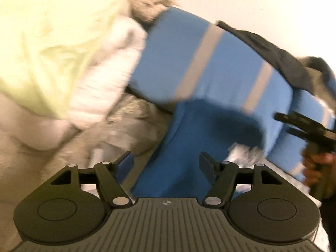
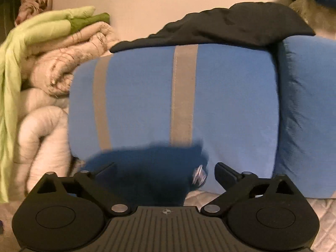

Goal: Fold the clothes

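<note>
The dark blue garment lies crumpled low in front of both cameras, resting at the foot of a light blue pillow with grey stripes. In the left wrist view it runs as a broad band from the pillow's lower edge down toward the left gripper, passing between the two fingers; motion blur hides whether the cloth touches either pad, but the fingers stand spread apart and do not pinch it. In the right wrist view the same garment is a dark, blurred heap just ahead of the right gripper, with a small white label showing at its right side. That gripper's fingers are splayed wide, one on each side of the heap, and nothing is clamped between them.

In the left wrist view the right gripper appears at the far right edge, carried by a person's hand, beside the pillow.

A black cloth is draped along the top of the striped pillow, and a second plain blue pillow stands just beside it on the right. To the left, a stack of cream quilts is piled against the wall, with pale green fabric hanging over it. A white quilted bedspread lies underneath everything
</note>
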### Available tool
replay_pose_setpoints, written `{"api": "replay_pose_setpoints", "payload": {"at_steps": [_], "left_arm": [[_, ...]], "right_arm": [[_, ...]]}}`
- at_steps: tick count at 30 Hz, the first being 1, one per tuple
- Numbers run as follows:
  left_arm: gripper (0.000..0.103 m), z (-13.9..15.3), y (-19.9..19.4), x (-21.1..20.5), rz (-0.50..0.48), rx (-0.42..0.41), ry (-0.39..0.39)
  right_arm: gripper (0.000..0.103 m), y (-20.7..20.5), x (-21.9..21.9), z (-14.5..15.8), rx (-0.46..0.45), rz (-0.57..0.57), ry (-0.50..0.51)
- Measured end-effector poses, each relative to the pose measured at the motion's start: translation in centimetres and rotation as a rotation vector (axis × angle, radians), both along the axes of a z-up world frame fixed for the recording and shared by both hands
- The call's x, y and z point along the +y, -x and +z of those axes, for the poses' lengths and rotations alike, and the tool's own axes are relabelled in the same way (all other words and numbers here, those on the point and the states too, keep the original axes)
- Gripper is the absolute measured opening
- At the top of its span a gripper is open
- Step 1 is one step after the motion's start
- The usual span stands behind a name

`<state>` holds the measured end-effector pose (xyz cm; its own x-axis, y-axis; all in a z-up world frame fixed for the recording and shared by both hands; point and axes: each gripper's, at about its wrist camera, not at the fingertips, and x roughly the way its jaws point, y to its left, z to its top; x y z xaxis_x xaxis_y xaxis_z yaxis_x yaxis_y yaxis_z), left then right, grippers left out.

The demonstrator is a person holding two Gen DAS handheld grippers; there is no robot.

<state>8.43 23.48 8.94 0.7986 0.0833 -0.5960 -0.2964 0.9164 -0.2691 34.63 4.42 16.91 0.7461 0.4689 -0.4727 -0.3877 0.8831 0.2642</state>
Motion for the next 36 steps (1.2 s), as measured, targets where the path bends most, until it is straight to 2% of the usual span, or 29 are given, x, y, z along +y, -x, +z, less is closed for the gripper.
{"api": "replay_pose_setpoints", "payload": {"at_steps": [3,9,18,26,31,36], "left_arm": [[0.068,-1.1,1.1,-1.0,-0.003,-0.023,0.000],[0.068,-1.7,2.6,-4.4,-0.083,-0.037,-0.085],[0.071,-1.2,4.8,-9.5,-0.197,-0.089,-0.129],[0.073,-0.5,5.7,-12.7,-0.288,-0.106,-0.192],[0.074,0.3,6.3,-13.5,-0.307,-0.111,-0.210],[0.075,0.3,6.6,-13.6,-0.327,-0.085,-0.242]], "right_arm": [[0.103,1.8,-0.4,-0.1,0.002,0.004,0.023],[0.103,5.9,-5.2,0.8,-0.036,-0.015,0.111],[0.103,14.5,-16.7,3.2,-0.095,-0.122,0.259],[0.103,23.3,-28.2,4.4,-0.079,-0.220,0.338],[0.103,27.7,-32.3,4.8,-0.063,-0.257,0.344],[0.103,30.7,-34.0,3.8,-0.023,-0.316,0.367]]}}
